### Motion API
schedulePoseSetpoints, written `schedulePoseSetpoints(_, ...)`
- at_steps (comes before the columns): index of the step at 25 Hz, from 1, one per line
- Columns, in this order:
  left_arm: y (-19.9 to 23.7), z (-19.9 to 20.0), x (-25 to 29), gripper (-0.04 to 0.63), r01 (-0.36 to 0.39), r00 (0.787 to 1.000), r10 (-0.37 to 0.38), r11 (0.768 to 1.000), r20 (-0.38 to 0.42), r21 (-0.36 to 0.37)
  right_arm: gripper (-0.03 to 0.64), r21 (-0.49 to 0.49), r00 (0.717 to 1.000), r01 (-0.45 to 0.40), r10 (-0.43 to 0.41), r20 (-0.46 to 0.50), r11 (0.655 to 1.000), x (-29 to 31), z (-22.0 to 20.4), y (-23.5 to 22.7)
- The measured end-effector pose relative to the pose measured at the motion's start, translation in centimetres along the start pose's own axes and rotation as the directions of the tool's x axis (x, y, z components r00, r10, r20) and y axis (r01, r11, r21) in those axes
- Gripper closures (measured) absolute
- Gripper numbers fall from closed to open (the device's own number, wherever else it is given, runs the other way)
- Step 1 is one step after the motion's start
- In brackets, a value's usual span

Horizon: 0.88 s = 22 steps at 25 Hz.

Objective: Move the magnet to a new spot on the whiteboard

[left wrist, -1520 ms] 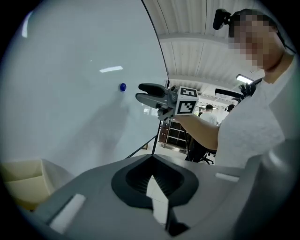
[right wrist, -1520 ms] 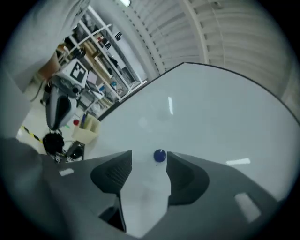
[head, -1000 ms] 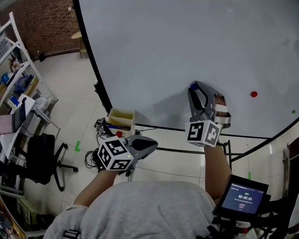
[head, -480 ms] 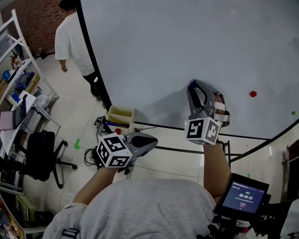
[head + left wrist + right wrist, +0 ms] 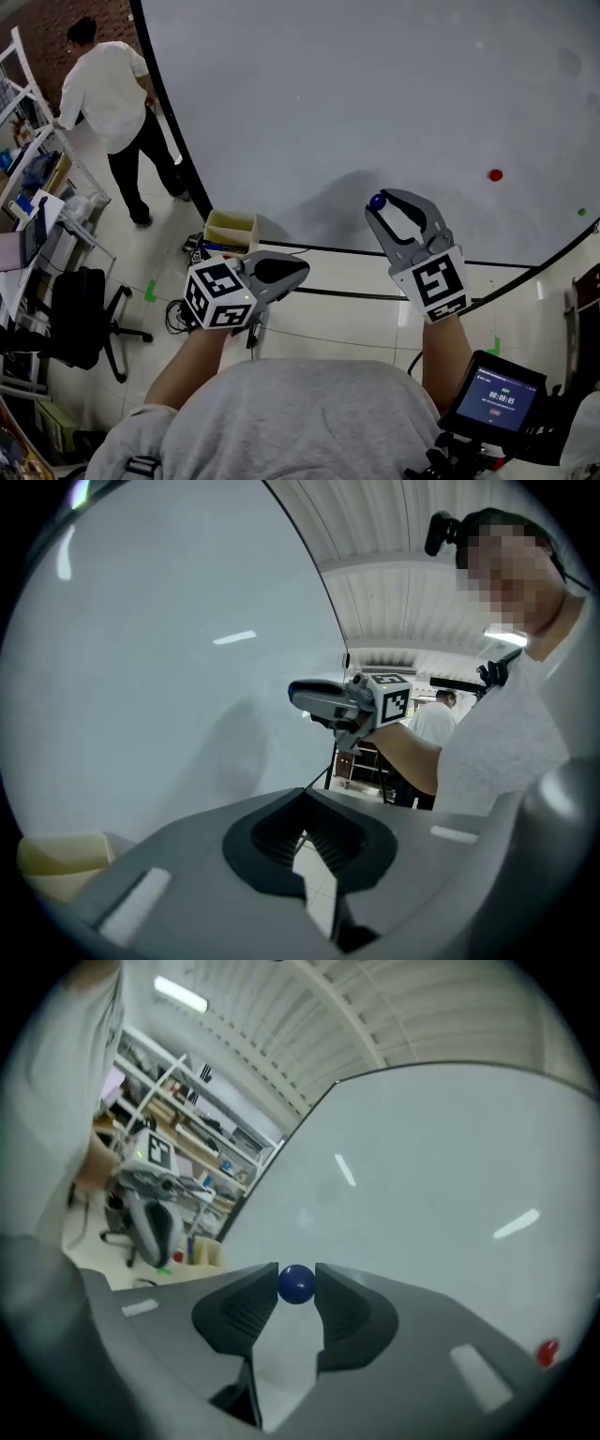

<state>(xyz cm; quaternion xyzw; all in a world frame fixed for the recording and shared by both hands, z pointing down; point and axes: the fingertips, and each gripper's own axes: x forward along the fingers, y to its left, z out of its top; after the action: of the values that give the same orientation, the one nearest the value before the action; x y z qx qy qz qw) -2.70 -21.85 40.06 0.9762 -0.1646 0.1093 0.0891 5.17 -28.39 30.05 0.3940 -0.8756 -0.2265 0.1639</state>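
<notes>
Right gripper (image 5: 380, 202) is clamped on the blue magnet (image 5: 296, 1284), pads on both its sides at the very tips. The jaws have just been opening a touch, with the magnet between them. The right forearm comes up from bottom right of the head view, its marker cube faces the camera, and both jaws lie side by side pointing at the whiteboard (image 5: 375, 94). The magnet sits low on the board, near its bottom edge and well left of the red magnet (image 5: 495, 174). Can't tell if it touches the surface. Left gripper (image 5: 302, 803) has its tips together with nothing between them. It is held low in front of the torso, under the board's bottom edge, with the cube to the left and the nose aimed right toward the right gripper. A person (image 5: 108, 94) stands at top left by the shelves, and a pale box (image 5: 230, 230) sits on the floor just under the board.
</notes>
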Motion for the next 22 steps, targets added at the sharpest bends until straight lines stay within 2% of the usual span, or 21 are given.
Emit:
schedulePoseSetpoints(2,-0.5,0.8,0.3,0.614,-0.007,1.0,0.007,0.999,0.005,0.035,0.494,0.16,0.992,-0.127,0.124,0.031,0.979,-1.9,-0.8,2.1)
schedulePoseSetpoints(4,-0.4,1.3,0.1,0.614,-0.003,1.0,0.002,0.999,0.014,0.054,0.494,0.292,0.973,-0.228,0.223,0.052,0.929,-2.6,-2.1,4.8)
schedulePoseSetpoints(7,-0.5,1.4,0.2,0.614,0.021,0.999,-0.022,0.998,0.025,0.057,0.492,0.404,0.95,-0.302,0.307,0.055,0.864,-2.7,-4.0,8.5)
schedulePoseSetpoints(13,-0.8,1.3,0.6,0.614,0.044,0.999,-0.045,0.997,0.018,0.056,0.492,0.483,0.933,-0.339,0.356,0.058,0.807,-2.5,-5.7,11.3)
schedulePoseSetpoints(22,-1.1,0.9,1.1,0.614,0.059,0.998,-0.059,0.998,0.017,0.027,0.492,0.497,0.932,-0.343,0.355,0.074,0.797,-2.6,-6.0,11.6)
